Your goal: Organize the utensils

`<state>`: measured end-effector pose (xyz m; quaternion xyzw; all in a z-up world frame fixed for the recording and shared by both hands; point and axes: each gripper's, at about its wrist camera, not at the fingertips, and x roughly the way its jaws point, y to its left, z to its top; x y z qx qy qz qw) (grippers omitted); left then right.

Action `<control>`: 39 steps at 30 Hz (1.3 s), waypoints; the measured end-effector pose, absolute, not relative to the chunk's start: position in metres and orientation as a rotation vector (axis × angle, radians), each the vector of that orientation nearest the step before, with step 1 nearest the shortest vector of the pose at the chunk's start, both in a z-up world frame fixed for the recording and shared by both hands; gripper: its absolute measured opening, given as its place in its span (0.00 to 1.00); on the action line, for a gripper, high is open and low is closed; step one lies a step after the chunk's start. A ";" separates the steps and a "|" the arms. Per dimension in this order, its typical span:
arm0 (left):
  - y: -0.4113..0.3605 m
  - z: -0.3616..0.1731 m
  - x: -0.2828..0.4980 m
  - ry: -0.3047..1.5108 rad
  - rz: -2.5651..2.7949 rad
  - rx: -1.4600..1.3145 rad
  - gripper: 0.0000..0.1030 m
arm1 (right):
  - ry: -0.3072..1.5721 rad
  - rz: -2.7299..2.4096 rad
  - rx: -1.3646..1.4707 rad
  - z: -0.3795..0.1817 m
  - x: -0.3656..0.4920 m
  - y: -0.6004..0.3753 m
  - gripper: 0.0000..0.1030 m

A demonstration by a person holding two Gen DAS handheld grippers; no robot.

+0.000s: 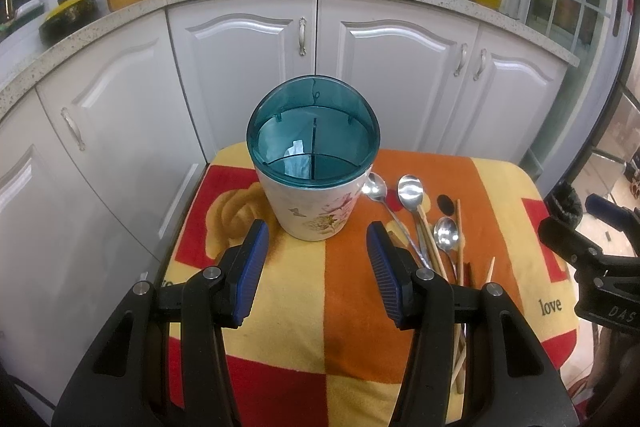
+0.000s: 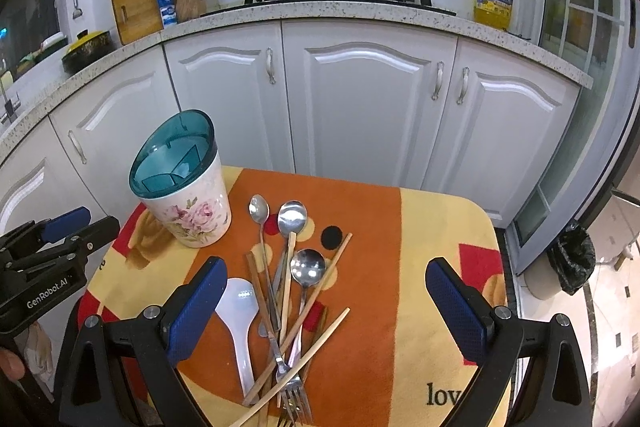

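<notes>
Teal plastic tops the utensil holder (image 1: 313, 163), a white floral cup standing upright at the back left of the small counter (image 2: 440, 227), which is draped in an orange, yellow and red blanket (image 1: 360, 287). I can see dividers inside the teal insert splitting it into compartments, and nothing stands in them.

My left gripper (image 1: 318, 271) hangs just in front of the holder with its jaws spread wide and nothing between them; the blue pads (image 1: 252, 267) sit either side of the cup's base but apart from it. My right gripper (image 2: 326, 311) hovers over the loose pile, jaws opened wider still, also holding nothing.

The utensils lie to the right of the holder on the orange stripe. Two steel spoons (image 2: 293, 217) rest side by side nearest the cup, bowls pointing away from me, and a third round spoon (image 2: 307, 267) lies closer in. Wooden chopsticks (image 2: 320, 283) cross over the handles at several angles. A white plastic rice paddle (image 2: 239, 311) lies just beside my right gripper's left pad, and a steel fork (image 2: 294, 393) sits at the near edge, tines toward me, under one chopstick. A small black disc (image 2: 332, 237) lies flat beside the spoons.
</notes>
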<state>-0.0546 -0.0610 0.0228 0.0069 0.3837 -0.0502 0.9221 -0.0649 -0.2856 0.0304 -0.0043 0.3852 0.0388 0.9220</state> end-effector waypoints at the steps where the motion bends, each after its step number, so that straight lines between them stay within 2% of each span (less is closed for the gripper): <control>1: -0.061 0.023 -0.055 0.788 -0.104 0.015 0.49 | 0.790 0.078 -0.011 0.031 -0.065 -0.285 0.96; 39: -0.073 0.042 -0.064 0.750 -0.148 0.014 0.49 | 0.765 0.022 0.007 0.046 -0.074 -0.294 0.96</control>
